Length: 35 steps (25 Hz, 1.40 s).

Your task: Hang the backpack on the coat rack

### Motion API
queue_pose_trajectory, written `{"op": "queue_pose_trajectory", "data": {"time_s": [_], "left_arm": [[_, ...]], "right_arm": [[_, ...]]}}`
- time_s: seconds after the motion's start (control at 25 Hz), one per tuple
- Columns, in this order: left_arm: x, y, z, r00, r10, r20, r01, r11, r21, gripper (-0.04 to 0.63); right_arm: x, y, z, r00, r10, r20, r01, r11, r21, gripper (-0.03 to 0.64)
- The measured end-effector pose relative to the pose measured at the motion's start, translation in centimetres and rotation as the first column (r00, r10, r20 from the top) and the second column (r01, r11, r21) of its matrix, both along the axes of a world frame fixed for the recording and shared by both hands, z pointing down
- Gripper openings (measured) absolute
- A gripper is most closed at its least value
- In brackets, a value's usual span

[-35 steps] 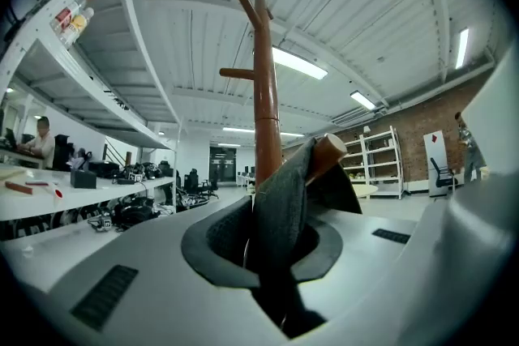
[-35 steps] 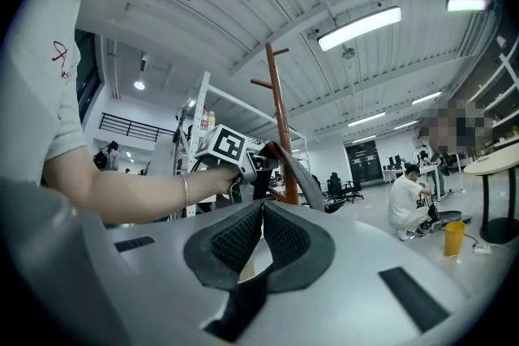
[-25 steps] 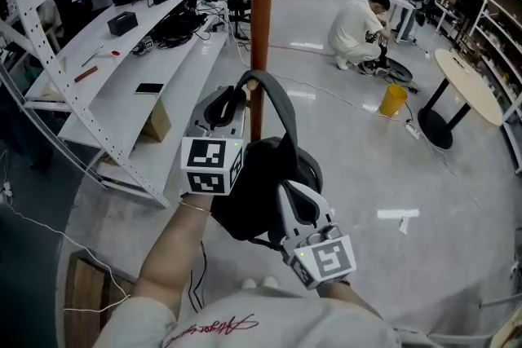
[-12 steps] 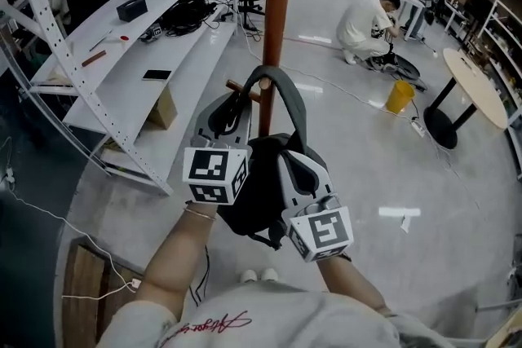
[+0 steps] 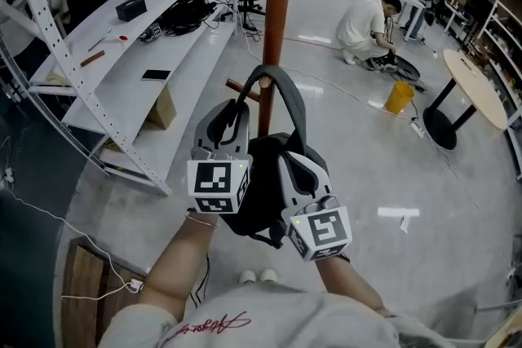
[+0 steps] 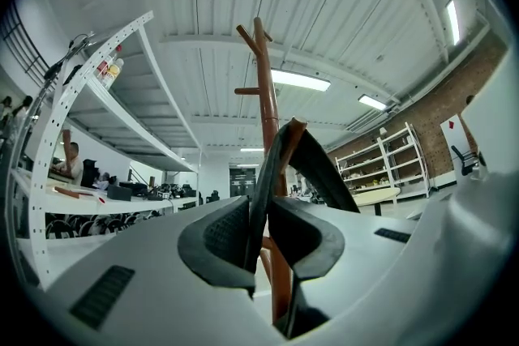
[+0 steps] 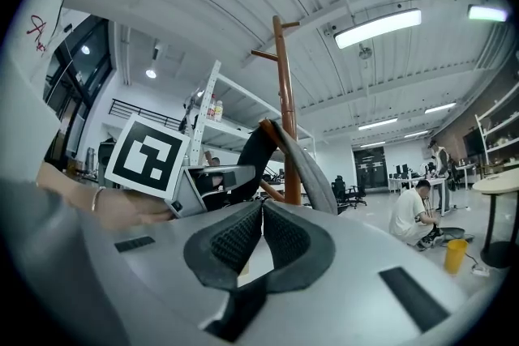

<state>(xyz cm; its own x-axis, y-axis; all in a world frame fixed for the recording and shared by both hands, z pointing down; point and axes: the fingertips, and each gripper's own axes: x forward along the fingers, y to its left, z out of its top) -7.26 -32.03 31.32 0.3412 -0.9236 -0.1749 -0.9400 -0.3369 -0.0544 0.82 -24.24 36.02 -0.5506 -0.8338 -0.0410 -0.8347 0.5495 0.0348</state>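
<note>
Black fabric fills the space under your two claws: the backpack [image 5: 259,191] hangs just below their tips, pressed close to the brown pole of the coat rack [image 5: 276,4], which rises straight ahead of both. Your left claw [image 5: 231,114] is clamped shut on the carry strap [image 5: 287,94]; in the left gripper view the dark webbing runs up between the two ribbed pads, which squeeze it from either side, and then loops on above the tips. At the top of that loop, ahead of and above the left claw, a short wooden peg [image 5: 241,88] pokes out from under the strap's arch, so the strap lies over it. Your right claw [image 5: 288,165] sits just right of the left one and a little nearer your body, its tips at the top of the bag where the grey side of the strap comes down. In the right gripper view its pads meet tip to tip with no cloth showing between them, and the strap climbs away just beyond. Far ahead and to the right of that claw, a person crouches on the floor beside a yellow bucket [image 5: 398,97].
</note>
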Motion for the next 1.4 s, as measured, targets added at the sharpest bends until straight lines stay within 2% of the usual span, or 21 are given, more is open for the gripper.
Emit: {"op": "queue_pose_trajectory", "data": {"time_s": [0.2, 0.64, 0.96, 1.2, 1.4], "left_arm": [[-0.2, -1.7, -0.1, 0.999, -0.022, 0.023, 0.023, 0.999, -0.025, 0.064], [-0.2, -0.7, 1.4, 1.000, -0.010, -0.012, 0.009, 0.997, -0.071, 0.063], [1.0, 3.7, 1.9, 0.996, 0.031, -0.086, -0.038, 0.995, -0.089, 0.053], [2.1, 6.0, 4.0, 0.993, 0.065, -0.101, -0.080, 0.986, -0.144, 0.024], [2.3, 7.4, 4.8, 0.989, 0.075, -0.126, -0.095, 0.982, -0.162, 0.020]], "right_arm": [[0.0, 0.1, 0.0, 1.000, -0.005, 0.001, 0.005, 1.000, -0.009, 0.017], [0.2, 1.0, 0.2, 1.000, -0.012, -0.002, 0.012, 1.000, -0.016, 0.017], [0.2, 1.5, -0.5, 1.000, -0.015, 0.013, 0.014, 1.000, 0.000, 0.017], [0.0, 1.6, -0.7, 1.000, -0.012, 0.029, 0.012, 1.000, 0.009, 0.017], [-0.1, 2.0, -0.6, 0.999, -0.011, 0.031, 0.010, 1.000, 0.011, 0.017]]}}
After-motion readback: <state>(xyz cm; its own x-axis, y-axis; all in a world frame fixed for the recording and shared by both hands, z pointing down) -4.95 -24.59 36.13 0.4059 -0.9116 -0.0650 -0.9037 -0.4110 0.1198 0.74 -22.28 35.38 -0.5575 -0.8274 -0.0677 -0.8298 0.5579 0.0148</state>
